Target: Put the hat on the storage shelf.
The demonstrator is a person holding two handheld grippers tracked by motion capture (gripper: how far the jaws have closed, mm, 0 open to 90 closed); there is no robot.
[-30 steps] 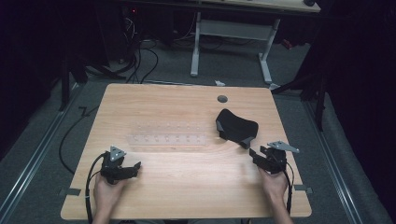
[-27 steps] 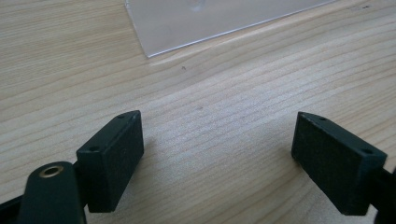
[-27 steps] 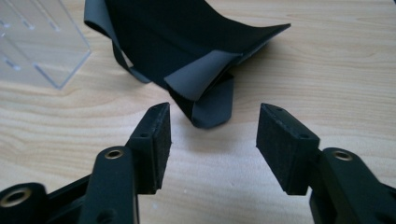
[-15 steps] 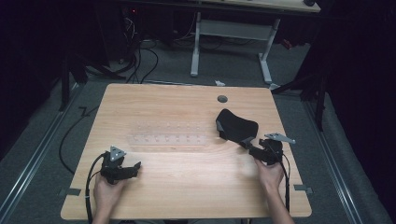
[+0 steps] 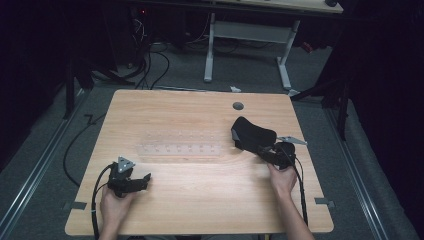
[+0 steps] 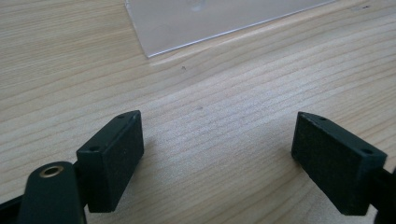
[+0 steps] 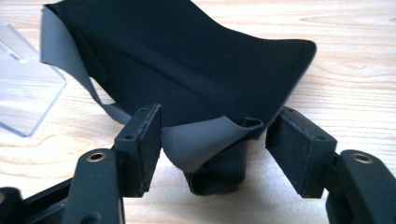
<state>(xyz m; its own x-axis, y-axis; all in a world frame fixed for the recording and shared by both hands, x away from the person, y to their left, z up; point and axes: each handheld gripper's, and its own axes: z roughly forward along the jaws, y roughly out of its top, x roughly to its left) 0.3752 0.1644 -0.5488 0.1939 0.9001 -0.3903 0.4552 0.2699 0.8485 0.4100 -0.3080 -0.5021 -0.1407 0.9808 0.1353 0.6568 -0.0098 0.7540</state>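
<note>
Nearby, clear plate (image 7: 23, 88), black cloth (image 7: 187, 70)

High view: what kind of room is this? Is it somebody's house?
Probably not a house. It looks like a lab or workshop set up for recording. A bare wooden table stands on grey carpet, loose cables trail across the floor behind it, and another desk's white legs stand in the dark beyond.
</note>
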